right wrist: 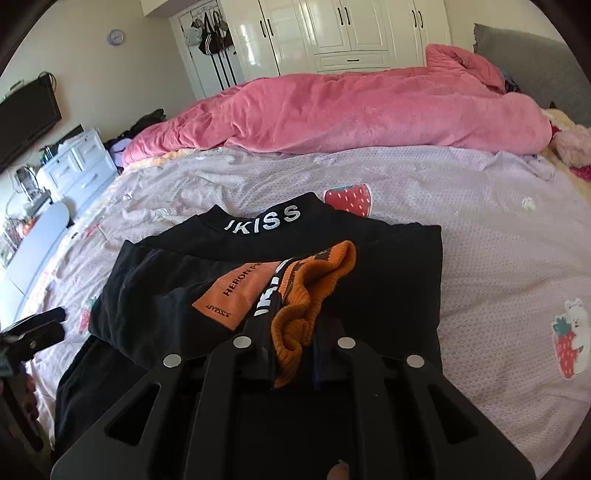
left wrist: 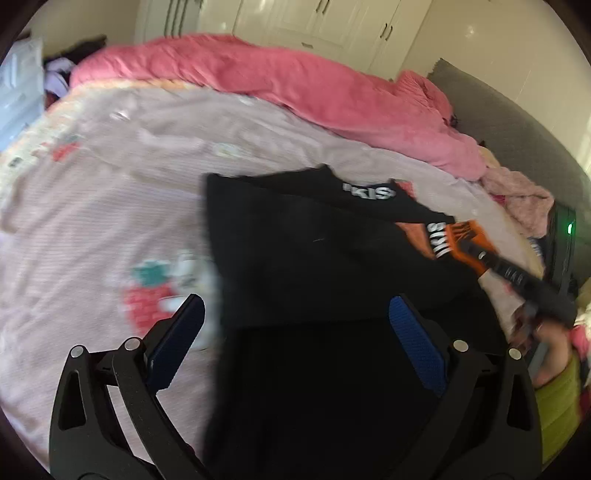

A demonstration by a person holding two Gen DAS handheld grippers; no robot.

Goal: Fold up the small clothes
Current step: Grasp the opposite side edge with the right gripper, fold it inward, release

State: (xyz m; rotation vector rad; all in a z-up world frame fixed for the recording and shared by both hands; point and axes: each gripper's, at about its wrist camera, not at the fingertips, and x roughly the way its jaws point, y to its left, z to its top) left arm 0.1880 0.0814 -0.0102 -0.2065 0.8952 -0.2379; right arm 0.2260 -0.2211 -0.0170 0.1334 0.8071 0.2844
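Our right gripper (right wrist: pixel 295 354) pinches the orange cuff (right wrist: pixel 314 291) to carry the sleeve across the black sweatshirt (right wrist: pixel 155 295), while our left gripper (left wrist: pixel 295 332) hovers wide, near side.

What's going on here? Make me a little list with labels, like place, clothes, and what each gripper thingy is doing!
place: a bed with a strawberry-print sheet
clothes: black top lying on the sheet, white letters on its collar
cuff: orange cuff, pinched and lifted over the top
right hand-held gripper: shut on the orange cuff
left hand-held gripper: open, over the black top's edge, holding nothing
behind: pink blanket bunched along the far side, white wardrobe at the wall
folding: partly folded, not finished
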